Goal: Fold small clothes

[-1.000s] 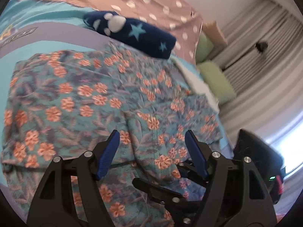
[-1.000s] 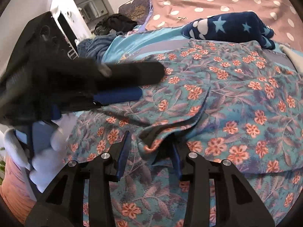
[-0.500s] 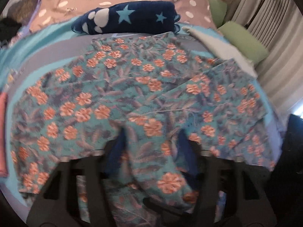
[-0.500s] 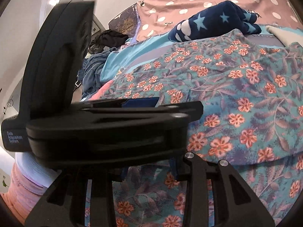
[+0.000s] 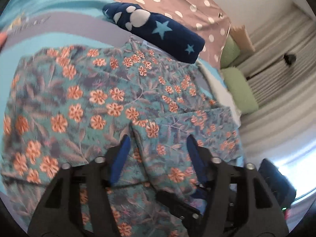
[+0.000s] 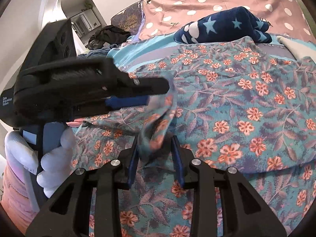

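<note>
A teal garment with orange flowers (image 5: 94, 98) lies spread on the bed, and one part is folded over at the right (image 5: 197, 126). My left gripper (image 5: 158, 150) hovers low over it. Its jaws are opening, and the cloth lies flat under the gap without being pinched. In the right wrist view a bunched fold of the same garment (image 6: 156, 136) stands up between the blue pads of my right gripper (image 6: 155, 158). Its jaws are closing on that fold. The left fingers (image 6: 150, 84) reach in from the left, held by a white-gloved hand (image 6: 53, 152).
A navy blanket with stars and paw prints (image 5: 158, 33) lies behind the garment, on a pink dotted sheet (image 5: 177, 0). Green cushions (image 5: 239, 90) and curtains are at the right. A dark heap of clothes (image 6: 110, 35) lies far left, and pink cloth (image 6: 11, 193) is near the hand.
The left gripper pinched a fold half a second ago. It has since opened and drawn back, leaving the cloth lying flat. The right gripper stays put with the fold between its narrowing jaws.
</note>
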`<state>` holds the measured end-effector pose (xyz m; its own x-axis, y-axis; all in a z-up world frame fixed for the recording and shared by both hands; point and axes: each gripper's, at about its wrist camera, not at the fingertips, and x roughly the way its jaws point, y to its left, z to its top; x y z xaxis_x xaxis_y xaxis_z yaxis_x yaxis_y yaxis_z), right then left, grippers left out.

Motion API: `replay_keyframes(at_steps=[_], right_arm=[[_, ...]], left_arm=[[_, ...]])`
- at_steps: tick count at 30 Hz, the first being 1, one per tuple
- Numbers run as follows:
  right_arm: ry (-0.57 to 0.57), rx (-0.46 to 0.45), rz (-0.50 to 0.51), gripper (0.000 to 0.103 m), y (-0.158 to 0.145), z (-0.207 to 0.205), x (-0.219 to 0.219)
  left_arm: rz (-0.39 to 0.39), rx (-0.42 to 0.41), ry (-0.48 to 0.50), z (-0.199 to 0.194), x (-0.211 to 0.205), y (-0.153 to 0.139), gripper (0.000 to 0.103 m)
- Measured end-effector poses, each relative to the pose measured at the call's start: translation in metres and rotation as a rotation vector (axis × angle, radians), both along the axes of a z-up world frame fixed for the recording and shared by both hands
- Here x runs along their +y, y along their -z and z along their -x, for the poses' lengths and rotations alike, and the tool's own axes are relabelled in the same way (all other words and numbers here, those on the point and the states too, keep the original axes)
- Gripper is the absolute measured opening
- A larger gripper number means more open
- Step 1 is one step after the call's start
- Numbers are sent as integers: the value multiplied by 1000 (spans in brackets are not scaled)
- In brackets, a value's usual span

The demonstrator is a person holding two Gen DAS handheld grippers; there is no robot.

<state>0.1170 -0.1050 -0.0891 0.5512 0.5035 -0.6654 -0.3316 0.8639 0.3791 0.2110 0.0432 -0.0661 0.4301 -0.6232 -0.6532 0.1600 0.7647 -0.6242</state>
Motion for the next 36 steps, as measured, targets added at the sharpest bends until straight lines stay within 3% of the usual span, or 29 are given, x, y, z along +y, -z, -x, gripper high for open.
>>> replay_keyframes(at_steps=[2,6,11,13,16,21,24,27,32,33,34,36], right_arm=[[-2,-8,17,33,0,0,2],[-57,-72,84,33,-7,9,20],[-183,-215,210,30,-22,31,53],[-218,-211,200,30,-21,32,56],[-184,-173,171,30,-18,24,47],[-120,-120,122,30,-16,15,31],[-161,-125,166,31,-17,22,38],[-212,-158,259,41,-16,33,52],[-210,-138,396,41,-3,28,72],[-200,-143,405,34,-3,28,73],[-178,-153,414,7,-5,26,72],[-115,-174,368,6,-16,24,58]], left_arm=[[43,14,-6,1,2,2,65],[-30,26,-9,-1,-6,6,65],[-9,31,-23,-2,5,7,66],[8,38,-43,-2,15,7,66],[29,43,-40,-2,26,7,62],[4,60,14,-4,15,13,26],[-9,75,11,-7,11,18,13],[-2,74,12,-9,13,16,10],[8,71,2,-11,16,10,6],[12,71,-1,-12,16,9,4],[18,67,0,-12,16,8,4],[38,63,1,-14,15,4,3]])
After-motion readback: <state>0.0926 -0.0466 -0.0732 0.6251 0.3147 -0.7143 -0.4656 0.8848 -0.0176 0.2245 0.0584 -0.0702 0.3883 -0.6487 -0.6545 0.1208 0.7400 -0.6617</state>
